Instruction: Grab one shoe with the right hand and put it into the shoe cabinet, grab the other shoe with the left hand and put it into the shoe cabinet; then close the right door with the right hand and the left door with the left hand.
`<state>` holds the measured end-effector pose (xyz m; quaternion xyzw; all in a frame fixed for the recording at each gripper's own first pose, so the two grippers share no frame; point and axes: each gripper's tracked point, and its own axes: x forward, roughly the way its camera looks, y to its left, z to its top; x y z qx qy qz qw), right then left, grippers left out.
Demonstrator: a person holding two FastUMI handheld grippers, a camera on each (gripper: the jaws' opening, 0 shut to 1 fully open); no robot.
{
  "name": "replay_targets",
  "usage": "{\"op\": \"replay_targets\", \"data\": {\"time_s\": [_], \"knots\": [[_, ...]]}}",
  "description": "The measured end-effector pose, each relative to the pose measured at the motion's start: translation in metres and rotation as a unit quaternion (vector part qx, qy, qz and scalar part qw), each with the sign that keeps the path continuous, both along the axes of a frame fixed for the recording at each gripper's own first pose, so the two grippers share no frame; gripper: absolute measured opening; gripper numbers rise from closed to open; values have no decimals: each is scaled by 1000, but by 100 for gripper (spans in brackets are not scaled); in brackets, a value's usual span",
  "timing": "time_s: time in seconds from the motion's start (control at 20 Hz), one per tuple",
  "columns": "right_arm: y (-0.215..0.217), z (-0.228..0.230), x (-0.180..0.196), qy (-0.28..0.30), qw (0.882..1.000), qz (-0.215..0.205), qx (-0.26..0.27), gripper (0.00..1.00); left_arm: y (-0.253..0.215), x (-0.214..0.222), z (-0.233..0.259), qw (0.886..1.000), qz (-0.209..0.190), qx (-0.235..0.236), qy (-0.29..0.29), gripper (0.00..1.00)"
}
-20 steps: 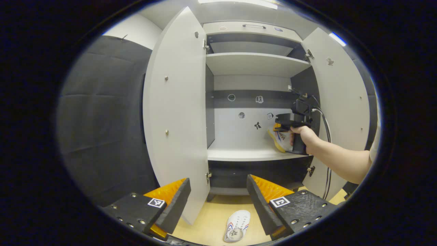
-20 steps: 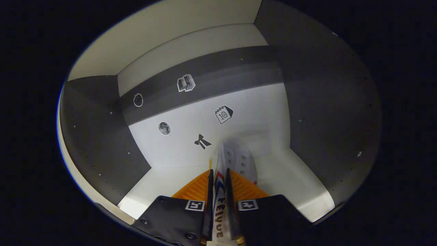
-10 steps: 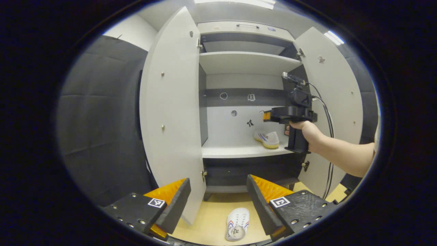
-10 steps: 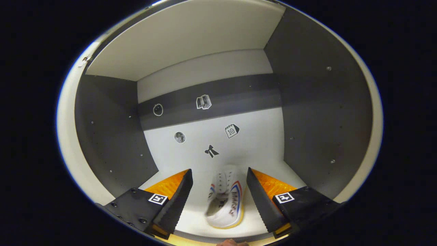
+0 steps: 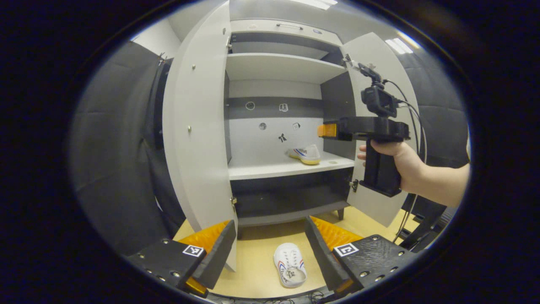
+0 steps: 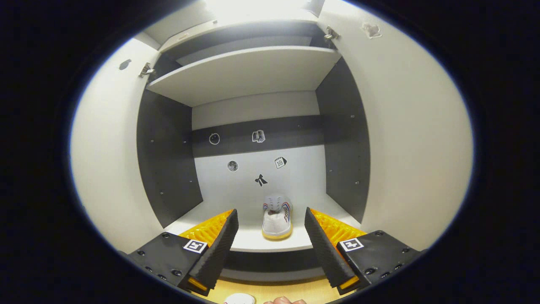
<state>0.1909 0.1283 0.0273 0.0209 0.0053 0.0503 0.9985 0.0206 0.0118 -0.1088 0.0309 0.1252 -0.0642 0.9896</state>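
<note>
One white shoe with a yellow sole rests on the middle shelf of the shoe cabinet, toward its right side. The other white shoe lies on the wooden floor in front of the cabinet, between and beyond the fingers of my left gripper, which is open and holds nothing. My right gripper is open too, outside the cabinet front, with the shelved shoe some way ahead of it. In the left gripper view a hand holds the right gripper in front of the right door.
Both cabinet doors stand wide open, the left door and the right door. An upper shelf and a dark lower compartment show. A cable trails from the right gripper. Dark padded wall lies at left.
The right gripper opened, left the shoe on the shelf and drew back out of the cabinet. The left gripper view shifted, bringing the floor shoe more between its fingers.
</note>
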Motion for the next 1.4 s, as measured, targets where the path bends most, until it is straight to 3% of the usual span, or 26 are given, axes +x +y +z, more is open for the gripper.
{"op": "replay_targets", "data": {"time_s": [0.15, 0.4, 0.65, 0.75, 1.05, 1.3, 1.4], "knots": [[-19, -32, -46, 30, 999, -24, -23, 98, -7, -5, -27, 999, -33, 0, 25, 95], [-66, -82, -129, 94, 991, -76, -58, 98, -29, -6, -85, 991, -94, 43, 82, 94], [-119, -132, -203, 159, 976, -138, -60, 98, -46, 6, -147, 981, -121, 3, 149, 95], [-133, -145, -223, 175, 970, -158, -63, 98, -43, 15, -176, 976, -122, 7, 179, 95], [-173, -166, -268, 203, 955, -208, -54, 100, -33, 39, -257, 960, -131, 75, 237, 94], [-208, -173, -284, 216, 945, -241, -45, 100, -25, 54, -297, 951, -109, 63, 282, 95], [-225, -177, -289, 221, 940, -256, -37, 100, -25, 58, -307, 947, -96, 36, 304, 94]]}}
